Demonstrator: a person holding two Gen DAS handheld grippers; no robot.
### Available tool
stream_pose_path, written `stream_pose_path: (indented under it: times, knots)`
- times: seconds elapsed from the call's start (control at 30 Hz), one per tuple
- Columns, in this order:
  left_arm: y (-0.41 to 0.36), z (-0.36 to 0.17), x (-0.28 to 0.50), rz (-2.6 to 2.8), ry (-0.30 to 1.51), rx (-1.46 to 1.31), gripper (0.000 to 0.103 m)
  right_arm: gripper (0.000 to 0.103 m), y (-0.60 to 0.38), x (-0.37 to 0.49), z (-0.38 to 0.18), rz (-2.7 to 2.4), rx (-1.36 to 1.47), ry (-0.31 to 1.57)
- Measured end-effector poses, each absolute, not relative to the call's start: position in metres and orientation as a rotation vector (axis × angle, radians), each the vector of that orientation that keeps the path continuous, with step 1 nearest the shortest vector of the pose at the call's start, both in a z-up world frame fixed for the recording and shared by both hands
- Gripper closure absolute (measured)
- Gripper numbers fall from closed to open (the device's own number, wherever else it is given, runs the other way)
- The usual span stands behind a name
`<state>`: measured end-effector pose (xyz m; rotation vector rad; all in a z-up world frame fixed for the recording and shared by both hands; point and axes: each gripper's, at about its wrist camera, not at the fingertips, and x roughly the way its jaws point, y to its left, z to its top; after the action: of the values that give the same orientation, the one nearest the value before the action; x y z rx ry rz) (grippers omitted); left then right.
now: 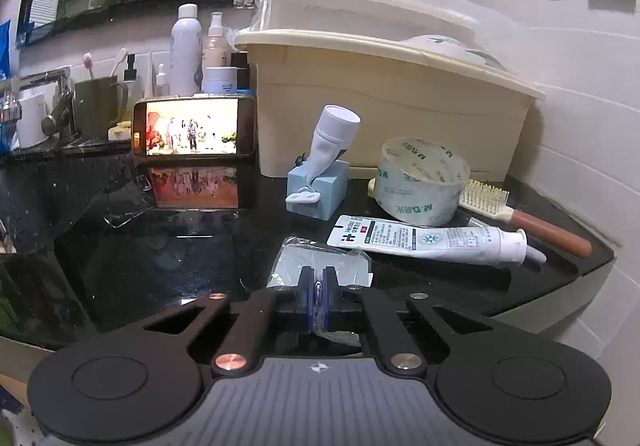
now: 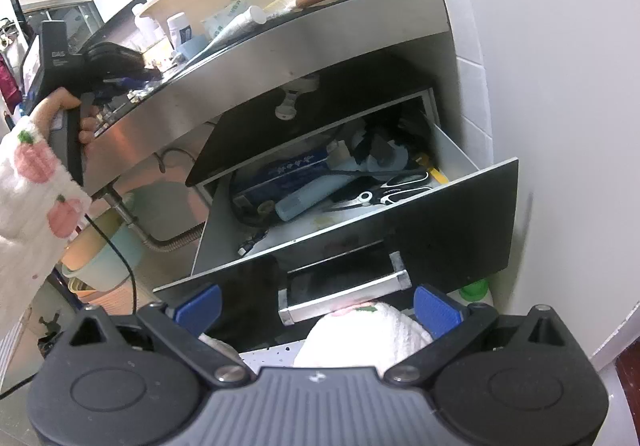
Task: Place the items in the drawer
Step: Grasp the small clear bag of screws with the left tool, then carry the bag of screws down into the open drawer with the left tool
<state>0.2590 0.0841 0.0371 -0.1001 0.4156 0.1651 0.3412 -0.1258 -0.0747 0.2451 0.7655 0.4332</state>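
Note:
My left gripper (image 1: 318,280) is shut on the near edge of a clear plastic packet (image 1: 320,256) that lies on the black counter (image 1: 160,246). Beyond it lie a white tube (image 1: 432,240), a roll of clear tape (image 1: 424,181) and a brush with a brown handle (image 1: 532,219). In the right wrist view the drawer (image 2: 400,234) under the counter stands pulled out, holding scissors (image 2: 384,195), a blue box (image 2: 288,173) and other things. My right gripper (image 2: 318,308) is open in front of the drawer handle (image 2: 344,292), with nothing gripped.
A phone (image 1: 192,131) stands lit beside a beige lidded box (image 1: 380,93). A blue squeezer block holds a white tube (image 1: 320,177). Bottles and a cup line the wall by the tap (image 1: 56,105). A hand in a white patterned sleeve (image 2: 36,181) holds the left gripper.

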Motion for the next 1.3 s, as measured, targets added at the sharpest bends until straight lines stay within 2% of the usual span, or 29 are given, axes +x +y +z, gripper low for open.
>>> stream_pose_path:
  times: [0.87, 1.3]
  knots:
    - [0.087, 0.078, 0.204, -0.006, 0.377, -0.160, 0.099, 0.000, -0.120, 0.340, -0.069, 0.460, 0.254, 0.753]
    - [0.065, 0.058, 0.177, -0.093, 0.472, -0.105, 0.099, 0.000, -0.123, 0.337, -0.071, 0.462, 0.266, 0.753]
